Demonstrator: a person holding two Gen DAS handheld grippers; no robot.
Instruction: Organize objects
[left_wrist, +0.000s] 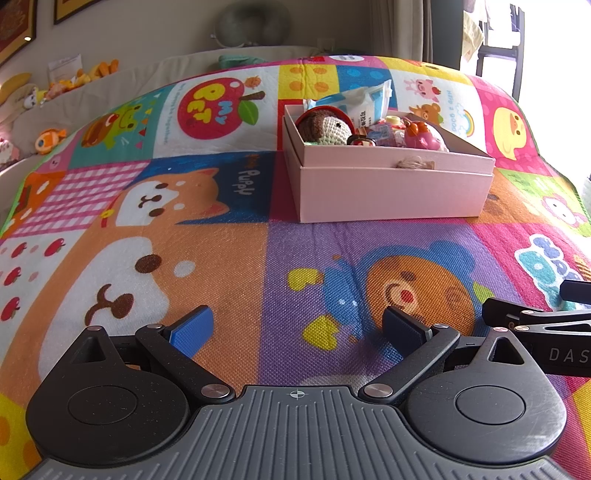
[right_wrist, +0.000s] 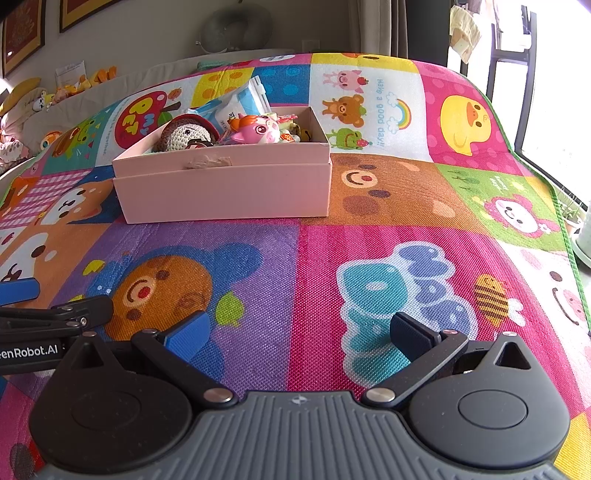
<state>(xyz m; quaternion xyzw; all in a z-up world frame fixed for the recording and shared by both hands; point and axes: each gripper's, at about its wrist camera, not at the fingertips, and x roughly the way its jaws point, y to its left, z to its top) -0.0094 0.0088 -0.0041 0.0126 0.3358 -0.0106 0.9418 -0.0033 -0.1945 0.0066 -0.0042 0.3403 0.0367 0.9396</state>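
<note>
Over the cartoon play mat (left_wrist: 236, 258), left gripper (left_wrist: 297, 330) and right gripper (right_wrist: 297, 334) side by side, low, both spread wide, empty.

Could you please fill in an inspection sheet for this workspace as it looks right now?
Surface: colourful cartoon-printed play mat, lying flat.
Job's things: open pale pink cardboard box on the mat, holding a brown crocheted doll, a pink plastic animal figure, a white-and-blue packet and small bits.
Clutter: nothing seen loose on the mat.
Grippers: left gripper and right gripper both open, empty, short of the box.
Cables: nothing seen.
Surroundings: plush toys along the left edge, framed pictures, bright window.
</note>
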